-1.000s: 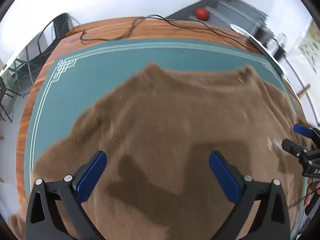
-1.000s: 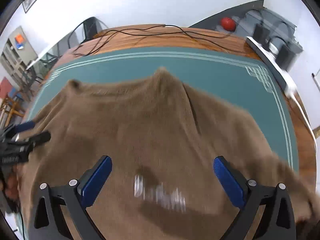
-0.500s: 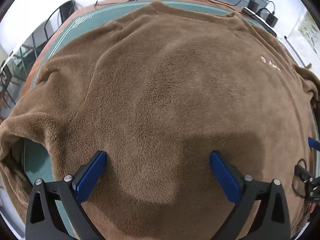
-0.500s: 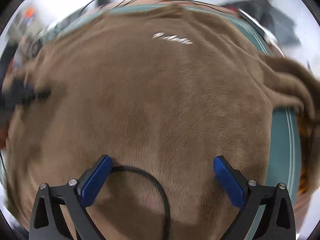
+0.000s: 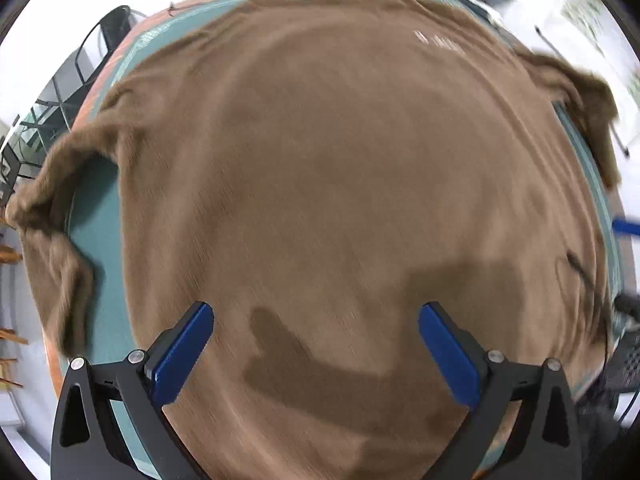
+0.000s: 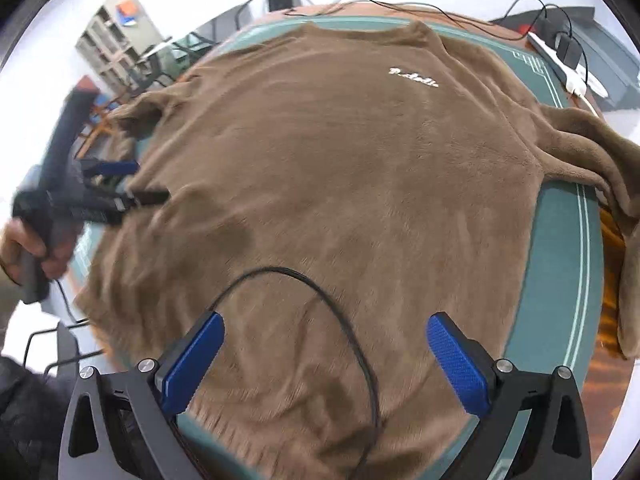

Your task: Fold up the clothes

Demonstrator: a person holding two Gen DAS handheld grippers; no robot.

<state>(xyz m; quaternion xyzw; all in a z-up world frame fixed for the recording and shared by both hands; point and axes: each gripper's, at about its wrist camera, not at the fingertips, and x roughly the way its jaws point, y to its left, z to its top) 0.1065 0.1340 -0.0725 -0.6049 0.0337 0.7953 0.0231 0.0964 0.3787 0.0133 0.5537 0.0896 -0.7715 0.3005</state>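
Now spread much flatter than a second ago, when bunched and half covering the mat: brown fleece sweater (image 6: 340,168) lies front up over nearly the whole desk (image 6: 600,376), collar toward the far edge, hem at the near edge beneath both grippers. Lies on a teal mat (image 6: 560,264) with pale border lines, bare only along the right side and in a patch under the left sleeve. Right sleeve (image 6: 600,152) runs out past the right edge of the desk and hangs down. Left sleeve (image 5: 52,208), seen from the left wrist, bends and droops over the left edge. Small white lettering (image 6: 414,78) on the chest, toward the far right corner; unreadable. Black cable (image 6: 340,316) loops across the hem near the right gripper. White power strip (image 6: 568,68) with plugs at the far right corner of the desk.

Left gripper (image 5: 316,346) hovers over the hem with blue fingers (image 5: 184,350) spread wide, nothing between them; left view blurred. Same gripper seen from the right wrist at the left edge, gripped by a hand (image 6: 36,248), tips reaching to the sweater's side; contact there impossible to judge through blur. Right gripper (image 6: 324,358) likewise over the hem, fingers spread apart and empty.
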